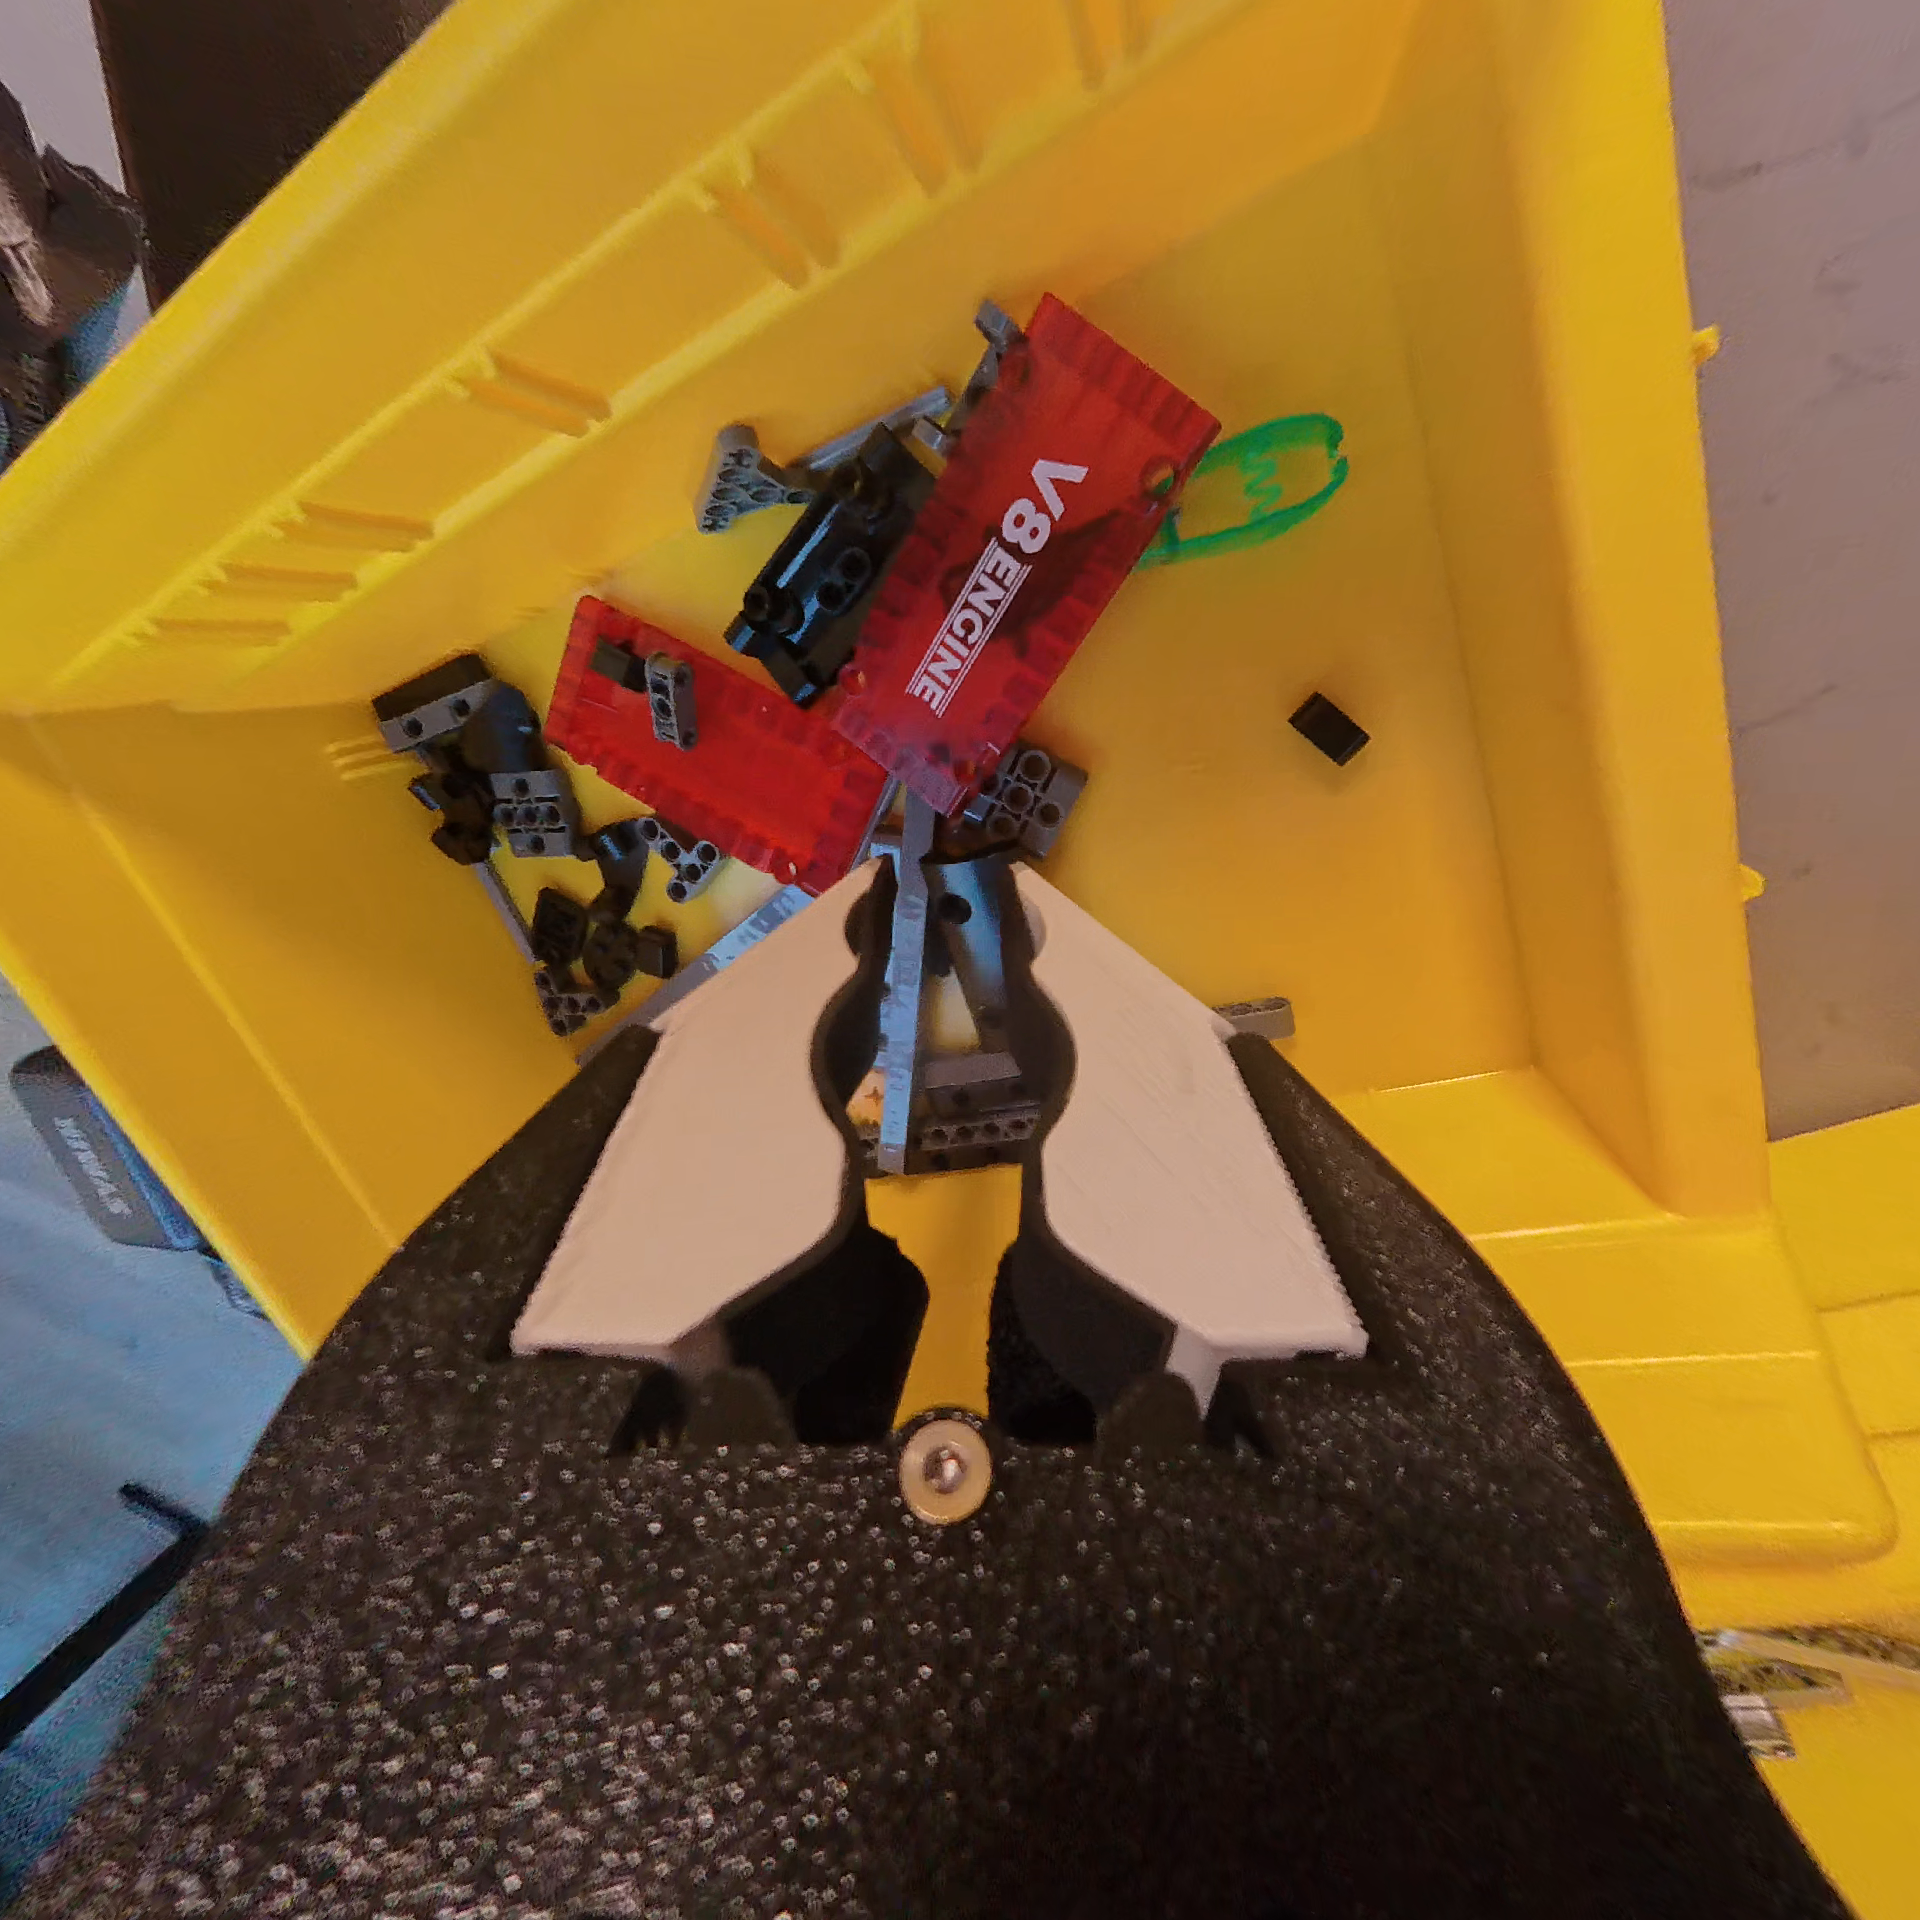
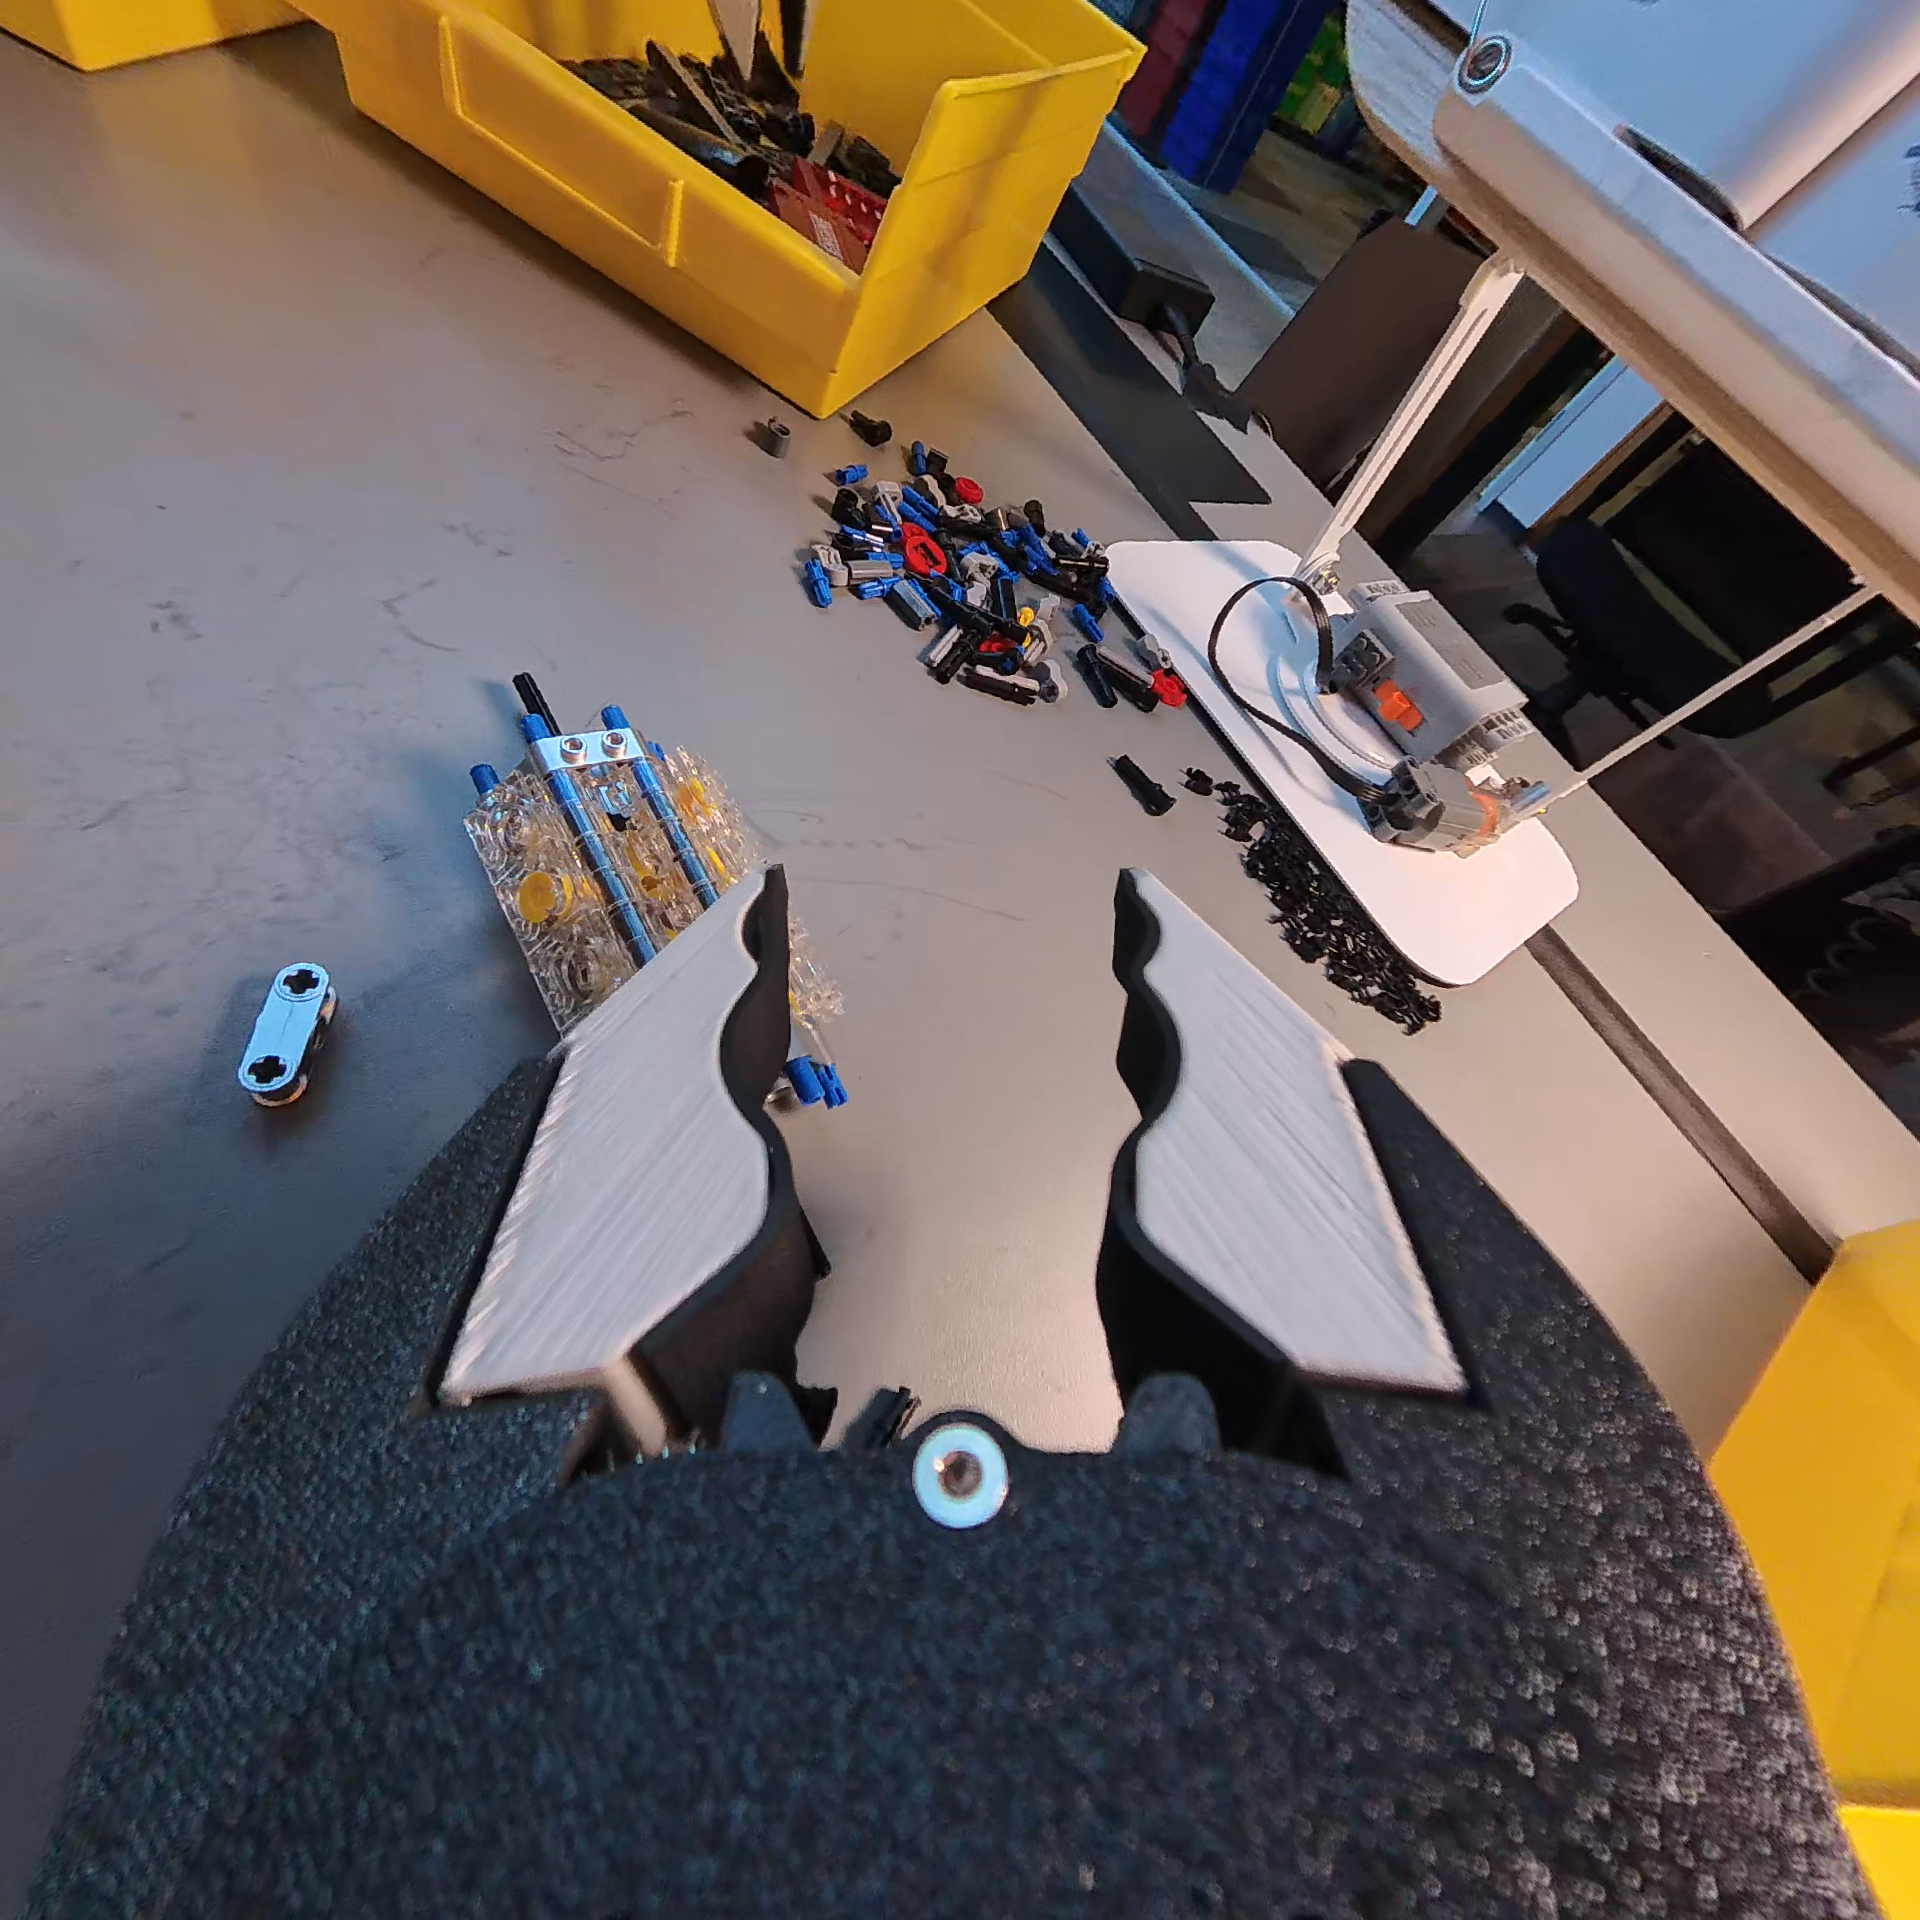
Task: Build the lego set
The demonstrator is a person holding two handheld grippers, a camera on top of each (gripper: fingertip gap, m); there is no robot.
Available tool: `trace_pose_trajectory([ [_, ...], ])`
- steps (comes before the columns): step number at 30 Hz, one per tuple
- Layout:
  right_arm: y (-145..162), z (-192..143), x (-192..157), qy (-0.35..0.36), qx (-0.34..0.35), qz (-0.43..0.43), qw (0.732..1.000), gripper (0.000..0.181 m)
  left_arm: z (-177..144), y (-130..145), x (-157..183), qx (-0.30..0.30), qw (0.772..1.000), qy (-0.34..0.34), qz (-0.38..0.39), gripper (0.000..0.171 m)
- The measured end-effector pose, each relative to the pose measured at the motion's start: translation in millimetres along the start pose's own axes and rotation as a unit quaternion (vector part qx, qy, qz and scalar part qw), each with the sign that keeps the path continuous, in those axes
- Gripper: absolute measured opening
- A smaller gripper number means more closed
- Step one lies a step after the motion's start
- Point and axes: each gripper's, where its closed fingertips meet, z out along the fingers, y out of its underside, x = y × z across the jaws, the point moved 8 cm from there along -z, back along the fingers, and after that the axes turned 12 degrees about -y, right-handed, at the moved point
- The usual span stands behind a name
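In the left wrist view my left gripper (image 1: pixel 940 868) reaches into a yellow bin (image 1: pixel 1299 883) and is shut on a grey beam assembly (image 1: pixel 935 1018) held between its white fingers (image 1: pixel 748 1049). Two red translucent panels (image 1: pixel 1023 551) (image 1: pixel 717 743) lie just beyond the tips among black and grey toy-brick parts (image 1: pixel 821 566). In the right wrist view my right gripper (image 2: pixel 945 883) is open and empty above the grey table (image 2: pixel 312 520). A clear block with blue axles and yellow pistons (image 2: pixel 613 862) lies by its left finger, partly hidden under it.
A small grey two-hole connector (image 2: pixel 286 1034) lies left of the block. A heap of blue, black and red pins (image 2: pixel 977 587) and a pile of black pins (image 2: pixel 1320 914) lie ahead. A grey motor with cable (image 2: pixel 1423 696) rests on a white lamp base (image 2: pixel 1455 904). A yellow bin (image 2: pixel 748 177) stands behind. The gap from one gripper's tips to the other's is roughly 40 cm.
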Motion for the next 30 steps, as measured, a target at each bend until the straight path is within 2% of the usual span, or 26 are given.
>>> trace_pose_trajectory([
  [4,-1.0,-1.2,2.0,0.003,0.01,0.006,1.0,0.061,-14.4,1.5,-2.1,0.026,0.998,0.006,-0.061,0.023],
  [8,-2.6,-3.5,4.2,0.007,0.025,0.014,1.0,0.061,-46.6,6.3,-4.0,0.09,0.982,-0.012,-0.165,0.036],
  [11,-3.9,-5.9,5.4,0.008,0.039,0.018,0.999,0.061,-79.6,26.0,6.1,0.124,0.962,-0.031,-0.239,0.043],
  [13,-4.6,-7.1,6.4,0.009,0.048,0.022,0.999,0.061,-99.4,47.6,21.0,0.12,0.955,-0.039,-0.269,0.042],
  [17,-5.4,-8.5,9.4,0.016,0.058,0.032,0.998,0.061,-126.0,97.2,66.5,0.061,0.955,-0.036,-0.286,0.042],
  [21,-6.5,-10.7,11.6,0.028,0.071,0.035,0.996,0.061,-129.2,137.2,119.4,-0.02,0.958,0.023,-0.284,0.042],
  [27,-6.8,-13.0,17.7,0.04,0.072,0.059,0.995,0.062,-102.4,158.9,186.0,-0.14,0.961,0.126,-0.202,0.042],
  [29,-6.2,-13.4,18.7,0.047,0.068,0.067,0.994,0.062,-93.1,161.1,197.5,-0.167,0.962,0.139,-0.167,0.042],
  [30,-5.7,-13.5,19.1,0.052,0.066,0.07,0.994,0.062,-89.7,161.3,198.9,-0.171,0.964,0.134,-0.151,0.037],
])
